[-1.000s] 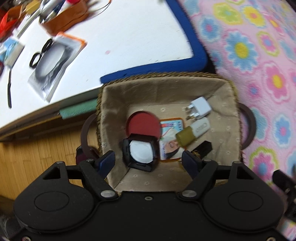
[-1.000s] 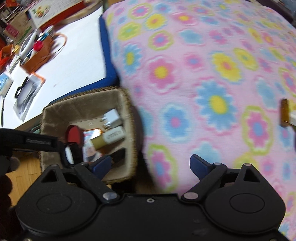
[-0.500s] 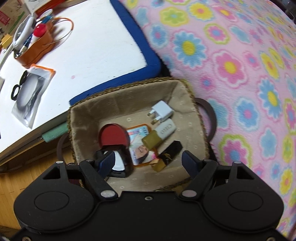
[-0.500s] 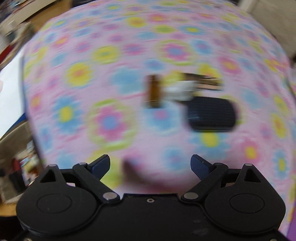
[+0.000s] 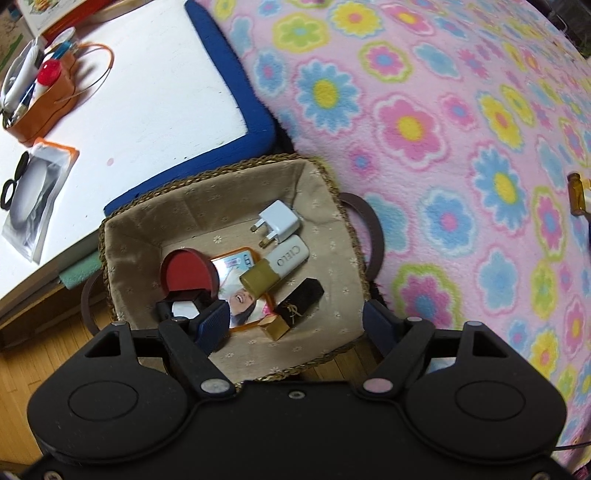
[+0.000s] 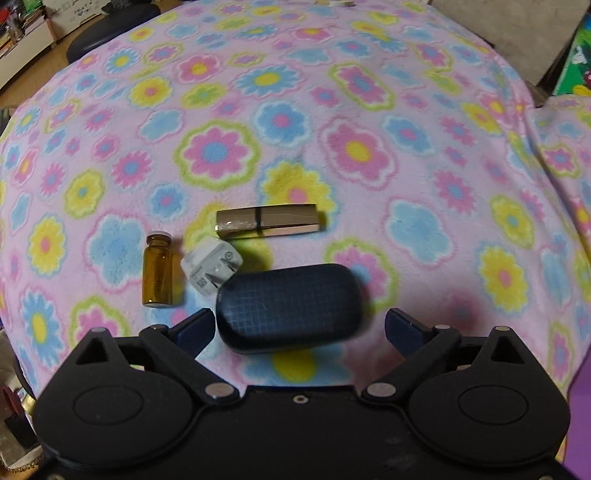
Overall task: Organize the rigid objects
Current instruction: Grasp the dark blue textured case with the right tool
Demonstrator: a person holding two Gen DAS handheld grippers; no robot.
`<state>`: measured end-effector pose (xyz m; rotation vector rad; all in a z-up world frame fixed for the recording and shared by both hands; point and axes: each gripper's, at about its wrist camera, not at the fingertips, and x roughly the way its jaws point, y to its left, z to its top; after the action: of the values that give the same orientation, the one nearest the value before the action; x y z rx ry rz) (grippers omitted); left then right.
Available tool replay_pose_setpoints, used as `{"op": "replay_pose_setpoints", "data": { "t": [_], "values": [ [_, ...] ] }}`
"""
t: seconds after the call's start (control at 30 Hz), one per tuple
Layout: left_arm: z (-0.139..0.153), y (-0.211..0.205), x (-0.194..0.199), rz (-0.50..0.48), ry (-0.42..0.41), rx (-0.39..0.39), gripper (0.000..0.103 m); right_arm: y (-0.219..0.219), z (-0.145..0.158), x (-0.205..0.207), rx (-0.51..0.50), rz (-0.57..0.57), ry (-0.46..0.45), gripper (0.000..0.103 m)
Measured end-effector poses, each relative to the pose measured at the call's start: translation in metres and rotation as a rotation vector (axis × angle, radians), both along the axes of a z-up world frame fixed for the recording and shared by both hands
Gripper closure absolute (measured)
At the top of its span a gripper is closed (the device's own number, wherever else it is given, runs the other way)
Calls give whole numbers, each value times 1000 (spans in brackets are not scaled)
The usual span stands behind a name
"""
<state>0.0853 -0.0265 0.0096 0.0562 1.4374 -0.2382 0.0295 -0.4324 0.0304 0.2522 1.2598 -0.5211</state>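
Both tools are hanging spread and empty — left tool point(image 5: 295, 325) over the half-filled basket point(image 5: 334, 184), right tool point(image 6: 300, 326) facing the dark case point(image 6: 288, 308), amber vial point(image 6: 158, 271), white plug point(image 6: 210, 269) and gold tube point(image 6: 266, 220) waiting mid-bed.

Lying across most of scene: pink flowered fleece blanket point(image 6: 332, 122). Sitting beside it: white tabletop point(image 5: 147, 81) with blue padded edge point(image 5: 236, 107). Showing below: wooden plank floor point(image 5: 22, 373). Standing far back, blurred: shelves point(image 6: 26, 26). Glowing softly, evenly: indoor light.
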Motion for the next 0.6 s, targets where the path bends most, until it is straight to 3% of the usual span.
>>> {"op": "replay_pose_setpoints", "data": {
  "t": [0.1,0.3,0.6],
  "values": [
    [0,-9,-2,-23,-2,12,28,-2,-8,1,16,7,9,15],
    [7,-45,-11,-87,-27,25,28,-19,-5,-20,34,-8,-28,14],
    [30,-169,-20,-290,-56,-19,27,-61,2,-85,16,-96,-98,14]
  ]
}}
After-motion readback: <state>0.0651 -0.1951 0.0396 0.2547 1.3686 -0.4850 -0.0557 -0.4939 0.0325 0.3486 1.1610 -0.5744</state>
